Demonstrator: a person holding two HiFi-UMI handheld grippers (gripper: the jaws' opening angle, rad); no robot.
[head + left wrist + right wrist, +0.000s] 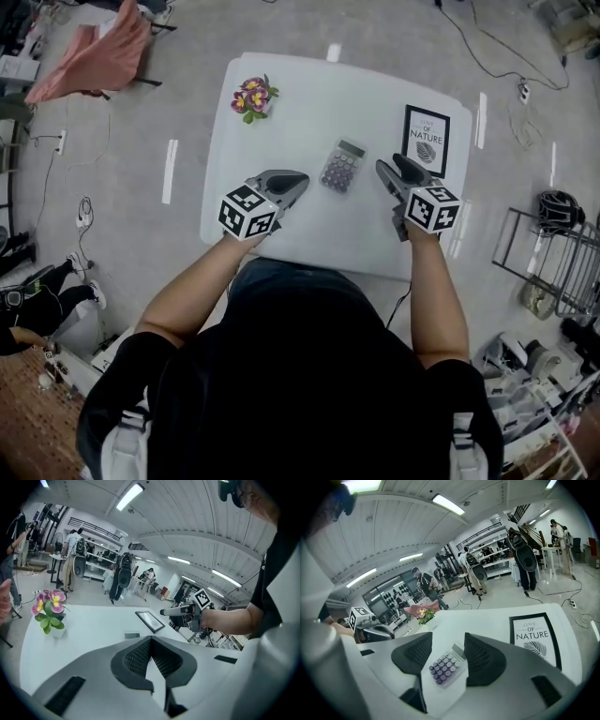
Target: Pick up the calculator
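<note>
The calculator (pixel 342 166), grey with purple keys and a small display, lies flat near the middle of the white table (pixel 309 234). My right gripper (pixel 392 169) hovers just to its right, a short gap away. In the right gripper view the calculator (pixel 446 667) shows between the two pads, and my right gripper (pixel 447 637) is open and holds nothing. My left gripper (pixel 296 179) hangs just left of the calculator. Its pads meet at the tips, so my left gripper (pixel 151 639) is shut and holds nothing. From there the calculator (pixel 132 635) is a thin dark slab.
A small pot of purple and yellow flowers (pixel 253 97) stands at the table's far left. A black-framed "Nature" print (pixel 426 139) lies at the far right, close to the right gripper. A pink cloth (pixel 98 52), cables and a wire rack (pixel 553 253) are on the floor around the table.
</note>
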